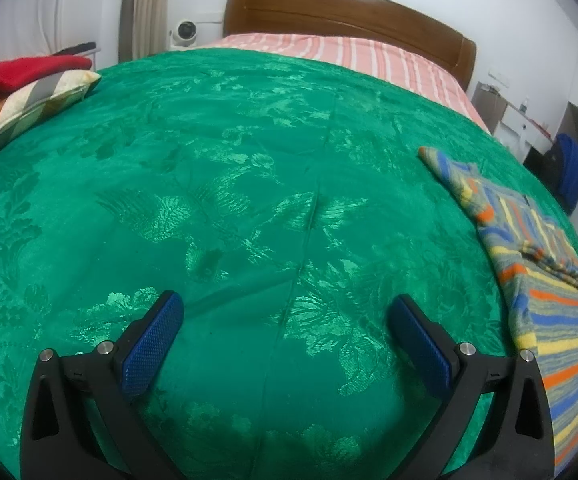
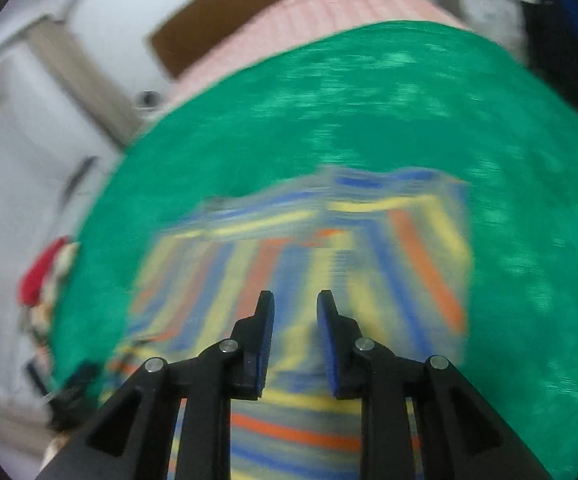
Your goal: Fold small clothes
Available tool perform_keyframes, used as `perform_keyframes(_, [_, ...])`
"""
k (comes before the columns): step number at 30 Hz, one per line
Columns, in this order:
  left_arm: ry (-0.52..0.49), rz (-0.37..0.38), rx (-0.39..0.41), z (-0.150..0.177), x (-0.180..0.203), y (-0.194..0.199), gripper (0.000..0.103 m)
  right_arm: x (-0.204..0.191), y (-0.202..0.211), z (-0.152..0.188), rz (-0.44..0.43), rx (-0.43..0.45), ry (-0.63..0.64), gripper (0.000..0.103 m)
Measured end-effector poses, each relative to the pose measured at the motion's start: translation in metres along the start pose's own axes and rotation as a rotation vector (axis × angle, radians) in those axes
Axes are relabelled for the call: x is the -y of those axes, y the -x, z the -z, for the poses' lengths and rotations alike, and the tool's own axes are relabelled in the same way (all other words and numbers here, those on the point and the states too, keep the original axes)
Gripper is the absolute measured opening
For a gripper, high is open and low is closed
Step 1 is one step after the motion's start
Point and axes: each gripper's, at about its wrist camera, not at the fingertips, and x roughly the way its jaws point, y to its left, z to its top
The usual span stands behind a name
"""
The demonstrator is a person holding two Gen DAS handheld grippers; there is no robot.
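A small garment with blue, yellow, orange and grey stripes (image 1: 545, 276) lies on the green bedspread (image 1: 249, 184) at the right edge of the left wrist view. My left gripper (image 1: 285, 308) is wide open and empty, low over bare bedspread, well left of the garment. In the blurred right wrist view the same striped garment (image 2: 313, 248) lies spread under and ahead of my right gripper (image 2: 295, 300). Its jaws stand a little apart with nothing between them, just above the cloth.
A striped pillow (image 1: 21, 108) with a red cloth (image 1: 17, 74) on it lies at the bed's far left. A pink striped sheet (image 1: 353, 56) and wooden headboard (image 1: 345, 12) are at the back. A blue chair (image 1: 573, 168) and furniture stand right of the bed.
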Motion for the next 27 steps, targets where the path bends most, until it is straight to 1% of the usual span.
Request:
perform_keyframes(1, [0.0,0.0,-0.001,0.0,0.0,0.0,0.102,-0.007,-0.006,0.003,-0.045,-0.021,0.018,0.028])
perform_keyframes(2, [-0.001,0.001,-0.001,0.0,0.0,0.001,0.102,-0.011,-0.014,0.008,-0.053,-0.044,0.028,0.034])
perform_keyframes(3, [-0.003,0.001,-0.003,0.001,0.0,0.001,0.102,-0.012,-0.027,0.013,-0.041,-0.089,0.034,0.035])
perform_keyframes(4, [-0.006,-0.001,-0.003,0.001,0.001,0.002,0.102,-0.007,-0.04,0.019,-0.003,-0.145,0.03,0.035])
perform_keyframes(5, [-0.009,-0.001,-0.004,0.002,0.001,0.003,0.102,0.0,-0.056,0.029,0.062,-0.225,0.01,0.032])
perform_keyframes(6, [-0.014,-0.002,-0.005,0.004,0.002,0.005,0.102,0.004,-0.06,0.035,0.067,-0.243,-0.011,0.032])
perform_keyframes(7, [-0.018,-0.003,-0.006,0.005,0.002,0.006,0.102,0.002,-0.052,0.039,0.056,-0.21,-0.013,0.032])
perform_keyframes(9, [-0.028,-0.008,-0.009,0.007,0.004,0.007,0.102,-0.004,-0.04,0.044,0.064,-0.227,0.02,0.031])
perform_keyframes(10, [-0.032,-0.012,-0.013,0.007,0.004,0.007,0.102,-0.008,-0.03,0.047,0.06,-0.214,0.038,0.031])
perform_keyframes(12, [-0.038,-0.018,-0.024,0.007,0.006,0.007,0.102,-0.012,0.004,0.053,0.053,-0.141,0.101,0.035])
perform_keyframes(13, [-0.039,-0.023,-0.031,0.007,0.006,0.009,0.102,-0.011,0.018,0.058,0.064,-0.109,0.132,0.043])
perform_keyframes(14, [-0.041,-0.025,-0.039,0.008,0.008,0.011,0.102,-0.01,0.035,0.066,0.095,-0.065,0.174,0.055])
perform_keyframes(16, [-0.042,-0.019,-0.048,0.011,0.011,0.017,0.102,0.001,0.064,0.08,0.179,0.026,0.244,0.064])
perform_keyframes(18, [-0.034,0.005,-0.059,0.014,0.015,0.022,0.102,0.015,0.088,0.102,0.282,0.102,0.298,0.064])
perform_keyframes(20, [-0.03,0.018,-0.062,0.015,0.017,0.023,0.102,0.037,0.101,0.118,0.359,0.14,0.318,0.064])
perform_keyframes(21, [-0.035,0.015,-0.062,0.016,0.018,0.023,0.102,0.048,0.109,0.121,0.389,0.15,0.314,0.064])
perform_keyframes(22, [-0.041,0.009,-0.064,0.016,0.019,0.021,0.102,0.06,0.112,0.131,0.425,0.162,0.299,0.064])
perform_keyframes(25, [-0.057,-0.011,-0.057,0.018,0.021,0.018,0.102,0.093,0.118,0.146,0.471,0.182,0.231,0.064])
perform_keyframes(27, [-0.074,-0.03,-0.05,0.021,0.025,0.017,0.103,0.113,0.111,0.155,0.487,0.184,0.166,0.065])
